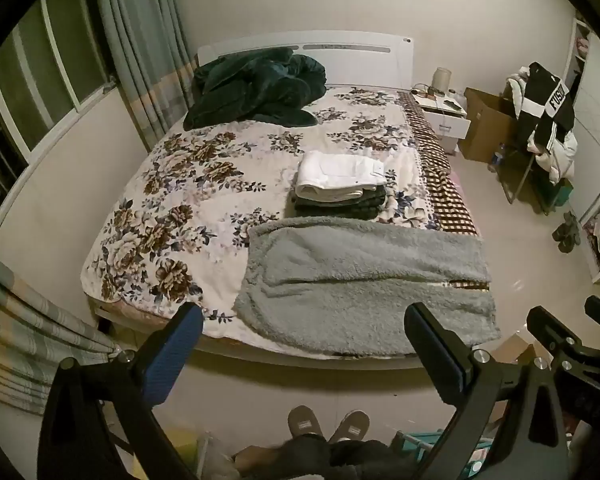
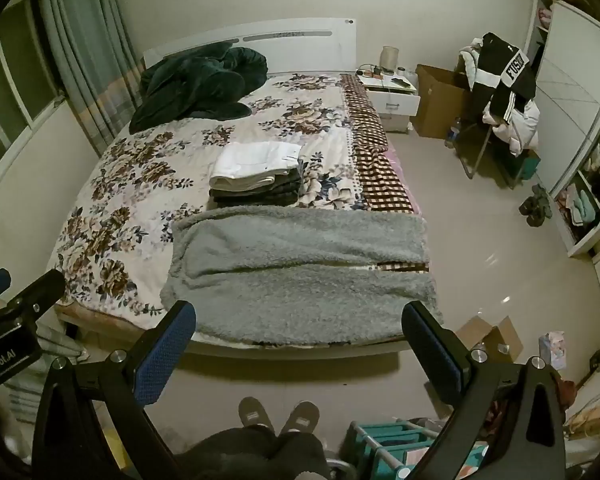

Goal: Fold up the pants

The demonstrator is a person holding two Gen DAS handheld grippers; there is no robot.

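Fluffy grey pants lie flat across the foot of the bed, legs side by side, reaching the near and right edges. Behind them sits a stack of folded clothes with a white piece on top. My left gripper hangs open above the floor just short of the bed's near edge, nothing between its fingers. My right gripper is open too, held beside the left one in front of the pants. The right gripper's tips show at the right edge of the left wrist view.
The bed has a floral cover and a dark green blanket heaped by the headboard. A nightstand, cardboard box and clothes-laden chair stand right. A person's slippered feet stand below; a teal rack is nearby.
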